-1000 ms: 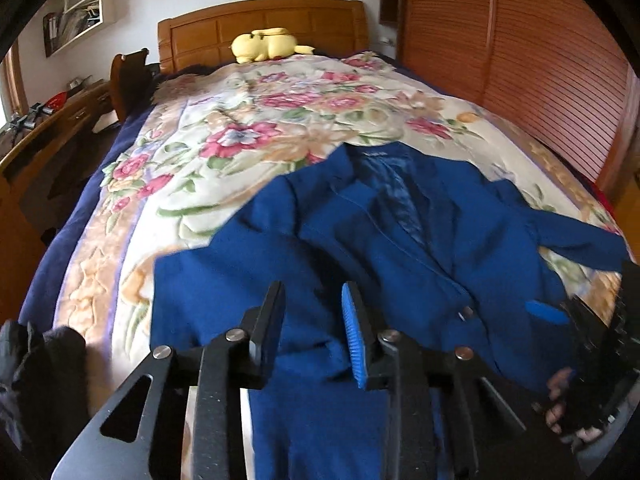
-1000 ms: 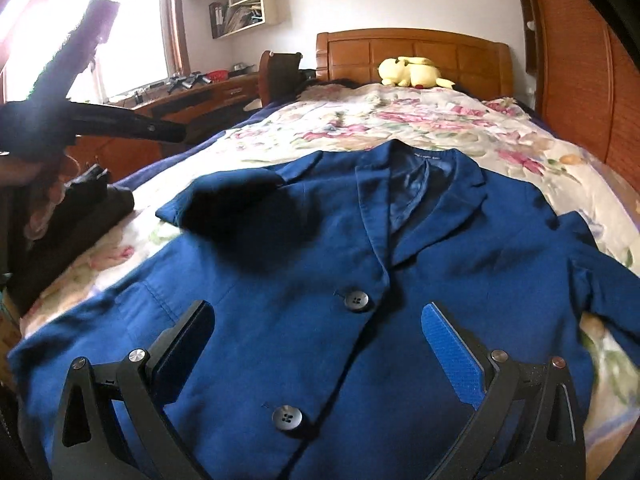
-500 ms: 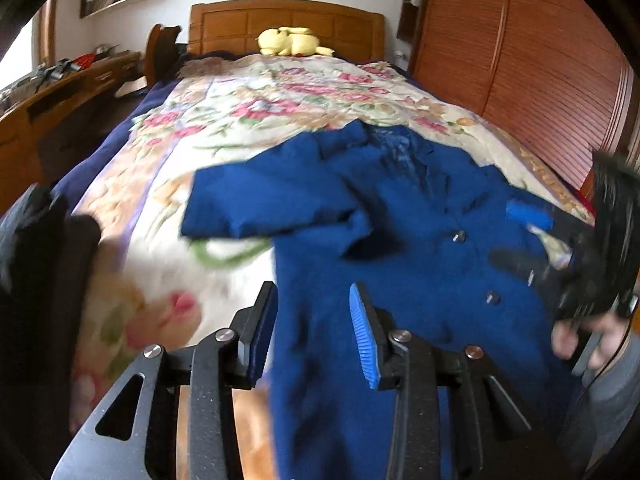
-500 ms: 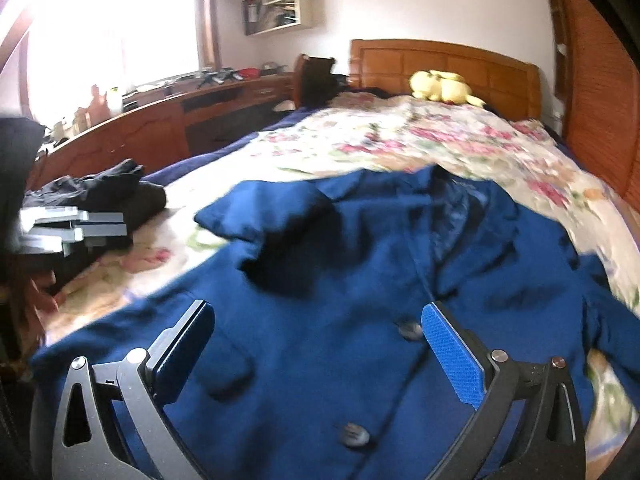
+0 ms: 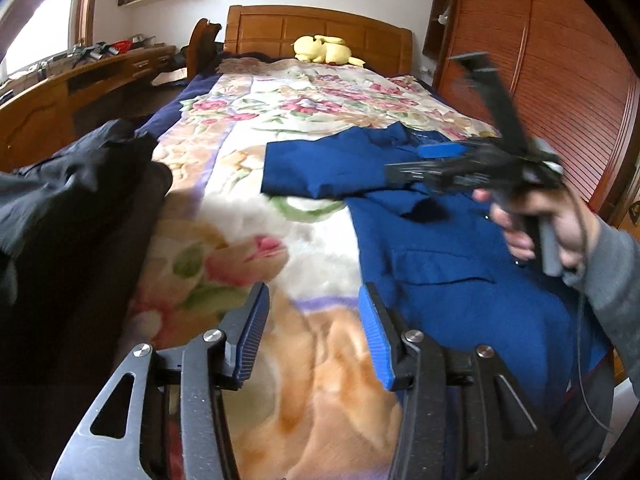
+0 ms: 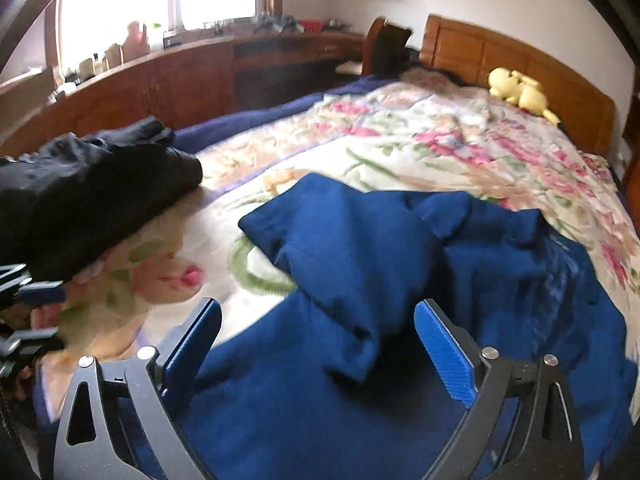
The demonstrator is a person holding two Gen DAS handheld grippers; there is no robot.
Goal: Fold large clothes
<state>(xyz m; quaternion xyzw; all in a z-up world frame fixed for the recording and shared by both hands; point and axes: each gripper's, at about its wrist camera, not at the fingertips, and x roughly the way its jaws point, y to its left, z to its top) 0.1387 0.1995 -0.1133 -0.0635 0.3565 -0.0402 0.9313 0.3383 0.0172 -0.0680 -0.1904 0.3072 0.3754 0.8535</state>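
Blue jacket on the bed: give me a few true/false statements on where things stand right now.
1. The blue jacket lies on the floral bedspread. True.
2. The left hand-held gripper is clamped on the jacket. False: nothing is between its pads; its jaws are opening over the bedspread beside the jacket.
3. One jacket sleeve is folded across the body. True.
4. The yellow plush toy sits on the jacket. False: it lies far off, by the headboard.
5. A dark garment pile sits on the bed's edge, apart from the jacket. True.
6. The right hand-held gripper holds fabric. False: its jaws stand wide and are closing, not yet pressing on the jacket.
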